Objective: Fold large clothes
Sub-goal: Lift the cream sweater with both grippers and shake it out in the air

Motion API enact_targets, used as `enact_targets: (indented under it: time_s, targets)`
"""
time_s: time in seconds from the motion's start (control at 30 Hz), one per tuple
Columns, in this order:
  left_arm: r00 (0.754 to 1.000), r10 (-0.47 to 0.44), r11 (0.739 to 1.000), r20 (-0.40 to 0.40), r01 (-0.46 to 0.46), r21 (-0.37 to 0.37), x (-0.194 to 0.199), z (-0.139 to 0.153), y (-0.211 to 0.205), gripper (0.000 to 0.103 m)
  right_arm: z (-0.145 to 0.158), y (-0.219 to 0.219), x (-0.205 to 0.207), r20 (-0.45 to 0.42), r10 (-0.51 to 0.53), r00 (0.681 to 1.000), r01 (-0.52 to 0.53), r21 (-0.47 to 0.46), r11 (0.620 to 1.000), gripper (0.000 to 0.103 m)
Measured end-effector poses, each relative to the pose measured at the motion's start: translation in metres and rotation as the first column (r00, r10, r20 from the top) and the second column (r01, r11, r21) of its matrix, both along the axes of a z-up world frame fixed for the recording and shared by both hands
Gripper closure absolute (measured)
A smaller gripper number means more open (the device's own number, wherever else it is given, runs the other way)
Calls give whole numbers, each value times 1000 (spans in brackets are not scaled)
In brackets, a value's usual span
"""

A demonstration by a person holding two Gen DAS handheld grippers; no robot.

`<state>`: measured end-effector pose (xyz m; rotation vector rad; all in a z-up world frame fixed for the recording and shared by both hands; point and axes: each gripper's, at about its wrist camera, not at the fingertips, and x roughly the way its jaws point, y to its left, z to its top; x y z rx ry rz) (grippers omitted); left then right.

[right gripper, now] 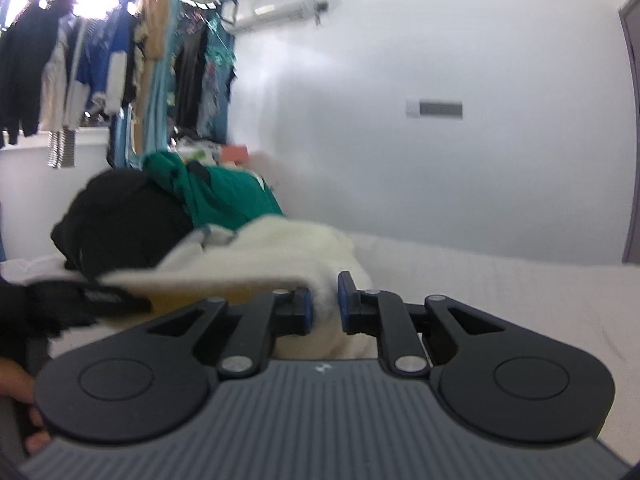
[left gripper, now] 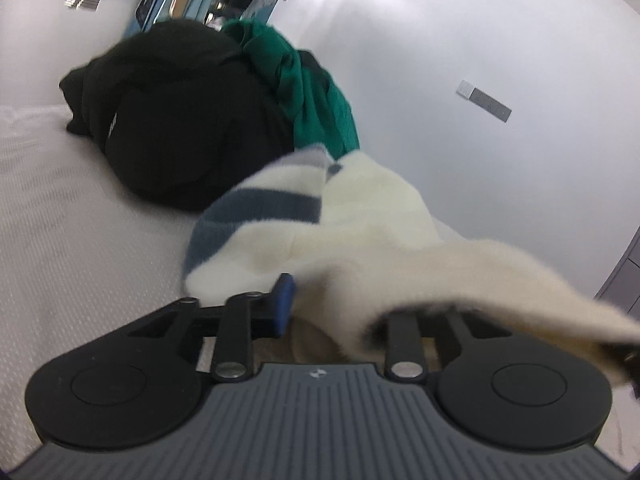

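Cream garment: a cream knitted sweater (left gripper: 360,216) with blue-grey stripes is seen bunched on the white bed (left gripper: 72,240), just in front of the black and green clothes pile (left gripper: 180,120).
Left gripper (left gripper: 344,304): a flap of the sweater is draped over its right side, hiding that finger; only the left blue pad (left gripper: 283,300) is shown. Whether the narrowly parted jaws pinch the cloth cannot be told.
Right gripper (right gripper: 325,304): its jaws are parted a little, with cream knit seen in the gap; the pads are not visibly pressed on it.
Step judged: the sweater is being gathered and regripped, with no fold yet laid.
Next move: firm holds on two edges are called for, then spreading flat, clear of the pile.
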<state>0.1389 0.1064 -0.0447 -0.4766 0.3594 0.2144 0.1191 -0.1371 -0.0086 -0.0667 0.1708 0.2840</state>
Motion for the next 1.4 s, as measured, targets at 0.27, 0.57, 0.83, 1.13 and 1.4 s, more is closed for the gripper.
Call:
enact_targets:
  time_s: [0.27, 0.57, 0.83, 1.13, 1.4]
  targets:
    - [999, 17, 1000, 33, -17, -8, -9, 5, 2, 83, -34, 1, 25, -210, -47, 977, 42, -27, 999, 73]
    - [1000, -1, 1000, 30, 1, 12, -13, 4, -5, 83, -75, -6, 45, -351, -121, 928, 113, -45, 993, 59]
    - [992, -52, 998, 118, 47, 48, -33, 27, -19, 83, -18, -19, 9, -190, -175, 966, 188, 50, 981, 81]
    - [956, -111, 994, 272, 106, 34, -71, 120, -28, 86, 96, -32, -45, 64, -182, 981, 181, 25, 983, 82]
    - [890, -182, 983, 418, 159, 89, -116, 237, -39, 86, 217, -53, -75, 197, -144, 970, 130, 84, 988, 82]
